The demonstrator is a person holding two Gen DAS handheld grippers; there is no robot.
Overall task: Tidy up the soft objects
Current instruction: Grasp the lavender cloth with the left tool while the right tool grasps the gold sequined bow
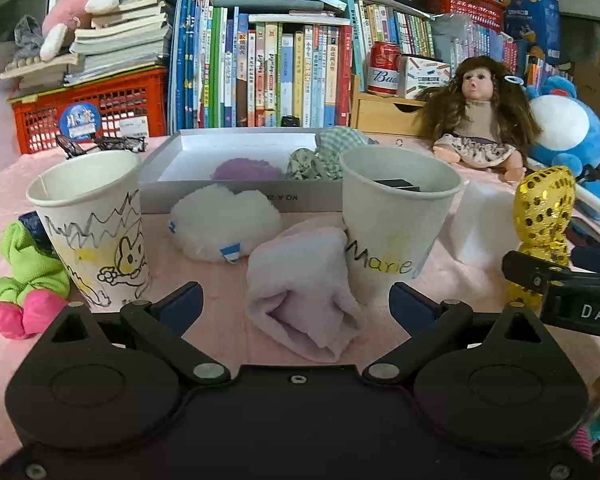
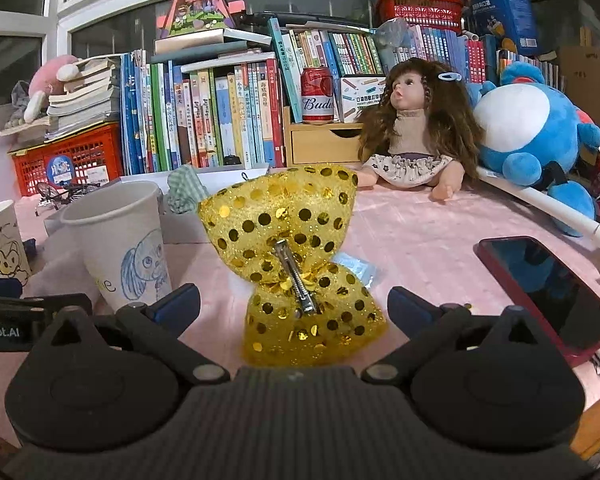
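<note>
With both our claws spread wide and empty, the left gripper (image 1: 296, 300) framing the pink cloth (image 1: 304, 292) beside the paper cup (image 1: 396, 224) and the right gripper (image 2: 294, 300) framing the gold bow (image 2: 296, 264), we risk tipping that cup as we close.
</note>
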